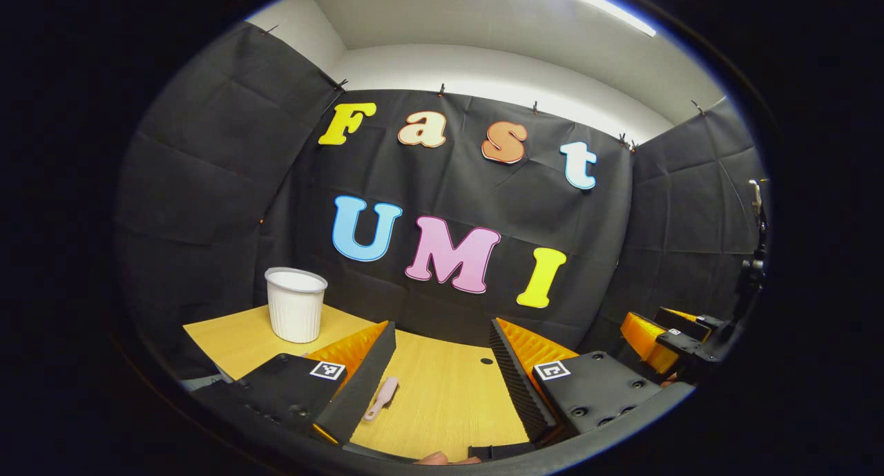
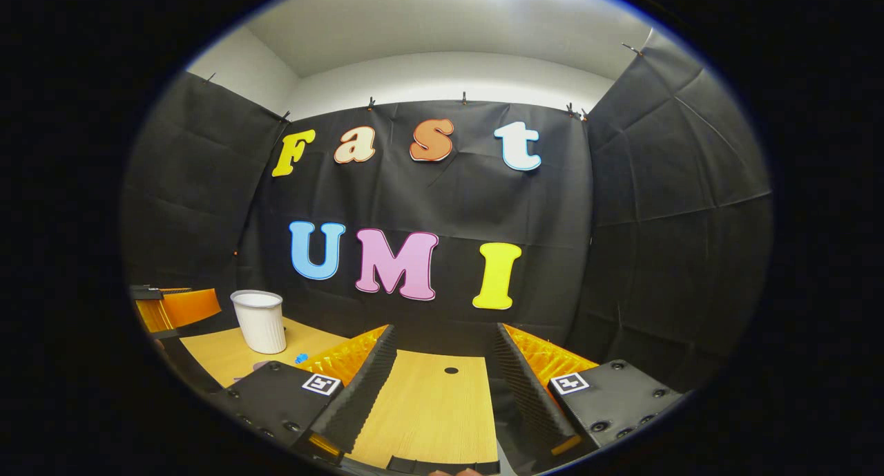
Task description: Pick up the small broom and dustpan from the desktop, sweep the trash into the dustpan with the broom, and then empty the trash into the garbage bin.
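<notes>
A small pink broom (image 1: 382, 398) lies on the wooden desktop (image 1: 449, 400), between the fingers of my left gripper (image 1: 442, 334) and close to its left finger. That gripper is open and holds nothing. The white ribbed garbage bin (image 1: 295, 305) stands upright at the far left of the desk. In the right gripper view, my right gripper (image 2: 443, 334) is open over bare desktop (image 2: 428, 407), the bin (image 2: 260, 320) stands to the left, and a small blue scrap (image 2: 300, 358) lies near its base. A pale flat edge (image 2: 261, 365) peeks out beside the left finger; I cannot tell what it is.
The black cloth wall closes the desk at the back and on both sides. A cable hole (image 2: 451, 370) sits in the desktop ahead. The right gripper (image 1: 666, 334) shows at the far right of the left gripper view, and the left gripper (image 2: 169, 307) at the far left of the right gripper view.
</notes>
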`<move>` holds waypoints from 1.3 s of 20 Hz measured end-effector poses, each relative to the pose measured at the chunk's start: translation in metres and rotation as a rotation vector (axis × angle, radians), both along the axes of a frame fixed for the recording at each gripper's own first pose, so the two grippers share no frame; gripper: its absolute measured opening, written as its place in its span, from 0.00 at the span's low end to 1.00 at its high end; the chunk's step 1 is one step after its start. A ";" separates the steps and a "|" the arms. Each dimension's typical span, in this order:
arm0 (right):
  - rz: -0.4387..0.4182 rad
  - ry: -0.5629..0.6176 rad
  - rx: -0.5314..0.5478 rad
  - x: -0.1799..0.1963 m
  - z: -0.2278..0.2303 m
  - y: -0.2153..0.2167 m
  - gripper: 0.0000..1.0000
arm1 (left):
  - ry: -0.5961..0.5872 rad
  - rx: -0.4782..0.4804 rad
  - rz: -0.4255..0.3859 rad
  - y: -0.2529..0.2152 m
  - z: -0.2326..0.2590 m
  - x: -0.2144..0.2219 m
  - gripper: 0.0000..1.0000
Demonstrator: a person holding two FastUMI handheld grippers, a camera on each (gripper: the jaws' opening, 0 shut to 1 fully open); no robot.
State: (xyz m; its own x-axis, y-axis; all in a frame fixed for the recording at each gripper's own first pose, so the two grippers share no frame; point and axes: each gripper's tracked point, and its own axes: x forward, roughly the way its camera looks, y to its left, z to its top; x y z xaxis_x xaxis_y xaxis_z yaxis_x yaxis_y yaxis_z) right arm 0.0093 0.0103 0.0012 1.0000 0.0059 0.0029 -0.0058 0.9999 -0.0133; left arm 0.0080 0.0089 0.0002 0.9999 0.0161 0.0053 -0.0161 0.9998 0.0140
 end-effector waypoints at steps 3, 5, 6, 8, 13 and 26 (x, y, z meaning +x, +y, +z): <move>0.001 0.002 0.002 0.000 0.000 0.001 0.91 | 0.001 0.004 0.003 0.002 -0.001 0.001 0.82; 0.002 0.003 0.001 0.000 -0.001 0.002 0.91 | 0.006 0.006 0.002 0.002 -0.001 0.002 0.82; 0.004 0.003 0.000 0.000 0.000 0.003 0.91 | 0.007 0.008 0.002 0.001 -0.002 0.002 0.84; 0.004 0.001 -0.003 0.001 0.000 0.003 0.94 | 0.007 0.009 0.002 0.002 -0.001 0.003 0.82; 0.002 0.005 -0.003 0.003 -0.002 0.005 0.94 | 0.017 0.005 0.000 0.004 -0.002 0.006 0.82; 0.083 0.128 0.068 0.043 -0.065 0.129 0.94 | 0.205 0.029 0.017 0.100 -0.024 0.035 0.82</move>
State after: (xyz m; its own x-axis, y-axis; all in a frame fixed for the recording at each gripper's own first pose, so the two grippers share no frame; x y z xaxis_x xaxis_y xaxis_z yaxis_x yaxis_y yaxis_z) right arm 0.0520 0.1394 -0.0637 0.9882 0.0928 -0.1218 -0.0860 0.9945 0.0604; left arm 0.0426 0.1090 -0.0237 0.9797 0.0355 -0.1973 -0.0267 0.9985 0.0470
